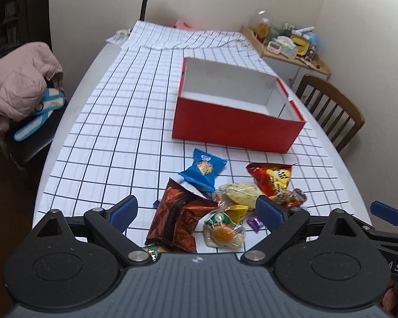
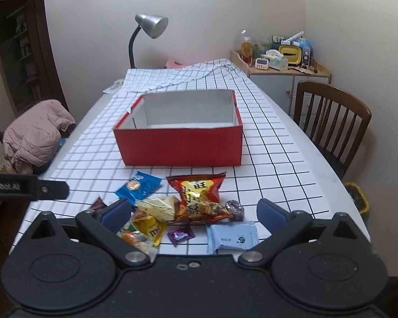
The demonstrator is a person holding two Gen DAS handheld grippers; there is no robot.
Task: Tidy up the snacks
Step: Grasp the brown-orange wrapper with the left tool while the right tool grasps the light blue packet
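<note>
1. The left hand-held gripper [image 1: 196, 212] sits low in the left wrist view with its blue-padded jaws spread wide and nothing between them; it hovers over the snack pile at the lower centre of the frame.
2. The right hand-held gripper [image 2: 193, 213] is also wide open and holds nothing, its blue pads framing the same pile at the lower centre of the right wrist view.
3. The snacks lie loose on the checked cloth [image 2: 265, 164] of the desk [image 2: 331, 175], on the near side of the red box [image 2: 183, 145].
4. The red box stands open with a white inside, in the middle of both frames, apart from the pile.
5. In the pile: a blue cookie packet [image 1: 204, 169] nearest the box, a red and yellow chip bag [image 2: 199, 188] to its right, and a brown foil packet [image 1: 177, 217] at lower left in the left wrist view.
6. A pale cracker packet [image 2: 161, 206] touches the chip bag; a small purple candy [image 2: 181, 234] and a light blue flat sachet [image 2: 233, 237] lie lower, just beside each other.
7. A silver desk lamp [image 2: 151, 26] stands at the upper centre, a wooden chair [image 2: 331, 114] at the right, and a pink jacket [image 2: 34, 137] at the left.
</note>
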